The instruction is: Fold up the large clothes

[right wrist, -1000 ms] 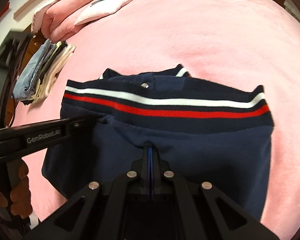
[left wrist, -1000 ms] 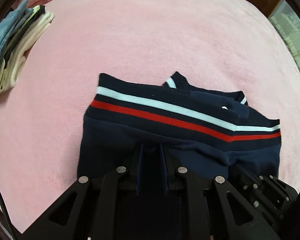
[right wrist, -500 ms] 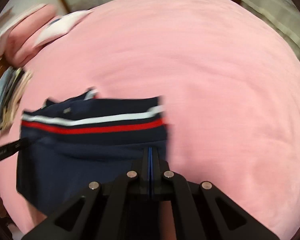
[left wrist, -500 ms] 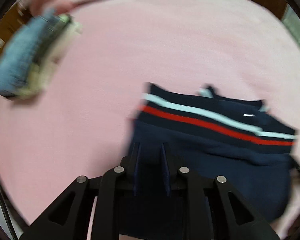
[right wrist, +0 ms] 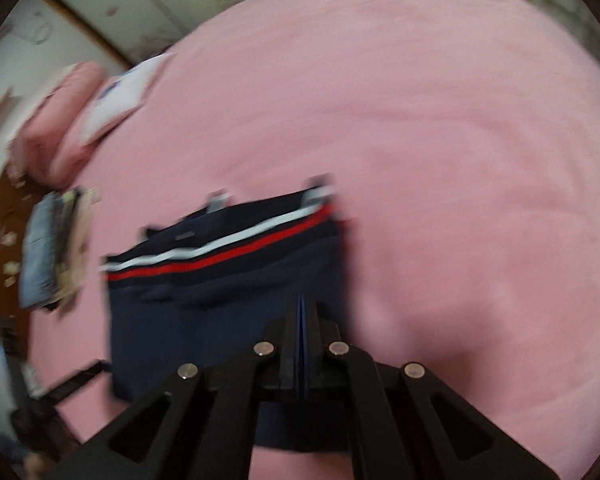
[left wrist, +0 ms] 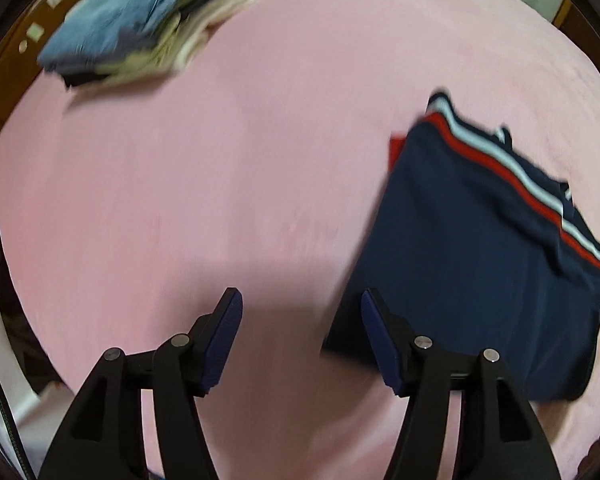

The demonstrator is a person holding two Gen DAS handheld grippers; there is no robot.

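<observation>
- Your left gripper (left wrist: 302, 334): its fingers (left wrist: 228, 332) stand spread and are opening wider. Nothing lies between them but bare pink bed cover (left wrist: 220, 160); the folded navy garment (left wrist: 472, 256) sits just to the right of the right-hand finger.
- Your right gripper (right wrist: 302, 312): its fingers are pressed together, blue pads meeting, over the near part of the navy garment (right wrist: 228, 300). Motion blur hides whether cloth is pinched between them; you cannot tell.
- Position of the garment: it lies folded on the bed, with one white and one red stripe running along its far edge.
- Change since a second ago: your left fingers were then nearly closed on the garment's near edge; now they are clear of it, and the garment has shifted to the right side of the left wrist view. The stack of folded clothes (left wrist: 152, 20) now appears nearer the top centre of that view.
- Count: one navy garment, one stack of folded clothes, two grippers, one pink pillow (right wrist: 56, 128) with one white item (right wrist: 120, 96) on it.
</observation>
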